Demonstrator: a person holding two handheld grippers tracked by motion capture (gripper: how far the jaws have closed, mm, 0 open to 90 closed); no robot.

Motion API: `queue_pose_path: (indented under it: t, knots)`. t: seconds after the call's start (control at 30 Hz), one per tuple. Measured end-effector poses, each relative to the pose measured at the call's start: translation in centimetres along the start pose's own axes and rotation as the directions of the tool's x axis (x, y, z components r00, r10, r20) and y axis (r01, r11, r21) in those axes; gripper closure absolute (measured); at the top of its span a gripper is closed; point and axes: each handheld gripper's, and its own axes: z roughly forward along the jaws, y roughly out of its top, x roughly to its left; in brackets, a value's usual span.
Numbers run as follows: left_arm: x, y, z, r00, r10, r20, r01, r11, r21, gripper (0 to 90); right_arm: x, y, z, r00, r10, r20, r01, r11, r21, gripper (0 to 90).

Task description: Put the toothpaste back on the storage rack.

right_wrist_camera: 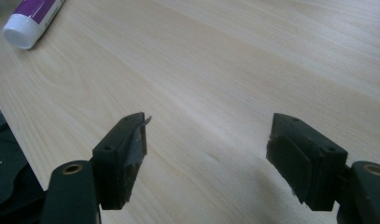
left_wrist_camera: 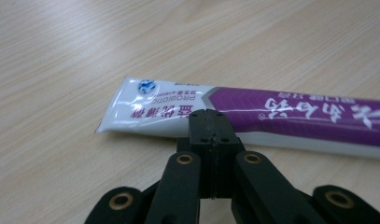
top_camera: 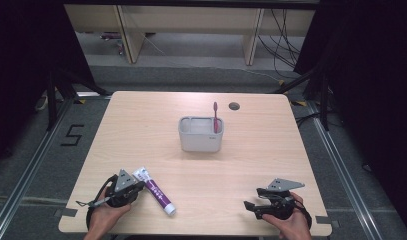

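From the high view, we hold the left gripper (top_camera: 136, 188) at the near left of the counter (top_camera: 271, 150), its jaws pressed together and empty, with the crimped end of the toothpaste tube (top_camera: 155, 191) just beside their tips. The tube lies flat, slanting from those tips toward the near edge, cap end farthest from them. The right gripper (top_camera: 249, 206) rests at the near right, jaws spread and pointing left across bare wood, well apart from the tube. Far ahead of both pairs of jaws stands a grey holder (top_camera: 201, 134) with a pink toothbrush (top_camera: 215, 118) upright in its right corner.

In the left gripper view, our left gripper (left_wrist_camera: 214, 135) has its jaws closed flat against each other. The toothpaste tube (left_wrist_camera: 253, 116) lies crosswise just beyond their tips, white crimped end to the left, purple body running right. Whether the tips touch it we cannot tell; nothing sits between them.

In the right gripper view, our right gripper (right_wrist_camera: 206, 144) shows jaws wide apart with only counter between them; the toothpaste tube (right_wrist_camera: 31, 21), cap end on, lies well ahead and to the left.

We judge the job half done: the toothbrush already stands in the holder, while the tube is not yet gripped, so opening, pinching, lifting and carrying it over all remain.
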Motion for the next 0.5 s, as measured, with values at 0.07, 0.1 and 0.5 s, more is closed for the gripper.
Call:
queue_pose_path:
  t: [0.07, 0.1, 0.5]
  knots:
    - [0.1, 0.5, 0.5, 1.0000, 0.004, 0.008, -0.004, 1.0000, 0.002, 89.6, 0.0, 0.0, 0.0, 1.0000, -0.001, -0.001, 0.001, 1.000, -0.001, 28.9]
    - [0.1, 0.5, 0.5, 1.0000, 0.004, 0.008, -0.004, 1.0000, 0.002, 89.6, 0.0, 0.0, 0.0, 1.0000, -0.001, -0.001, 0.001, 1.000, -0.001, 28.9]
    - [-0.6, 2.8, 2.8, 0.9988, 0.007, 0.049, -0.007, 1.0000, -0.003, 89.6, 0.0, 0.0, -0.2, 0.9996, -0.002, 0.029, 0.003, 1.000, -0.011, 29.1]
